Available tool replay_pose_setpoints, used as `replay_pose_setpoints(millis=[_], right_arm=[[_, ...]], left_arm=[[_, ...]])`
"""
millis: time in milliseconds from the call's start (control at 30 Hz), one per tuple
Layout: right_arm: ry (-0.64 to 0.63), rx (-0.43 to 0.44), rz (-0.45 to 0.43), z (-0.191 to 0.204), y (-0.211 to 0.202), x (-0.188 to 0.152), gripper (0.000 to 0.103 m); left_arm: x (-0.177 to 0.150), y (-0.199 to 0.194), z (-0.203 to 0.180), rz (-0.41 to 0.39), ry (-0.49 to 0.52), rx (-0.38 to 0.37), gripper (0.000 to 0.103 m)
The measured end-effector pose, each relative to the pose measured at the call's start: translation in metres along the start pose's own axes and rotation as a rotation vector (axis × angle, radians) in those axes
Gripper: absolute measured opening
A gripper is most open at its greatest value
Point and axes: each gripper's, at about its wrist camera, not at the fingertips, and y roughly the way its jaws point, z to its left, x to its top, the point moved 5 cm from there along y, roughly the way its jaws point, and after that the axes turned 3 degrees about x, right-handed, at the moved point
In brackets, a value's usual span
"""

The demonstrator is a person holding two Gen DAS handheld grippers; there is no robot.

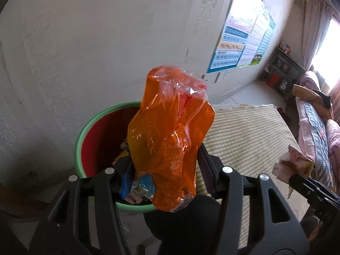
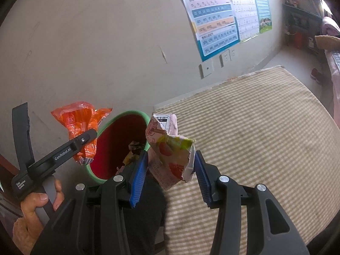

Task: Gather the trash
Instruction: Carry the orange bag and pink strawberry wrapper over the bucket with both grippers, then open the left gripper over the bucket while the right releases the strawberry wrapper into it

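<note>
We are in a room with a pale wall, some school posters [image 2: 214, 19] on it, and a low surface covered with a checked cloth [image 2: 255, 131]. Our landmark is the bin [image 1: 85, 136], red inside with a green rim, which stands at the foot of the wall just beside the cloth edge. Some rubbish already lies at its bottom.

Our left gripper [image 1: 163, 165] has its jaws pinching the lower part of an orange wrapper [image 1: 170, 131]. The wrapper stands up above the bin, at the side of the opening away from the cloth. Its long axis runs almost upright, the crumpled clear end on top and the printed end hanging below the jaws.

Our right gripper [image 2: 170, 167] has its jaws closed on a crushed drink carton [image 2: 170, 148], pink with strawberries. The carton is above the bin rim on the cloth side. Its long axis leans up and toward the bin, the flat end with black print highest.

We judge the wrapper very light, soft and slippery, so a hold in the bunched middle is safest. The carton seems light too, but stiffer; its flattened folds give a good place for the pads.
</note>
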Motion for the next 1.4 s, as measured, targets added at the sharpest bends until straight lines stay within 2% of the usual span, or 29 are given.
replay_pose_setpoints(millis=[700, 1400], right_arm=[[-0.061, 0.050, 0.047, 0.038, 0.032, 0.009, 0.044], [-0.078, 0.053, 0.119, 0.044, 0.065, 0.012, 0.044]], left_arm=[[-0.005, 0.020, 0.032, 0.035, -0.050, 0.053, 0.051], [-0.012, 0.043, 0.052, 0.075, -0.074, 0.084, 0.051]])
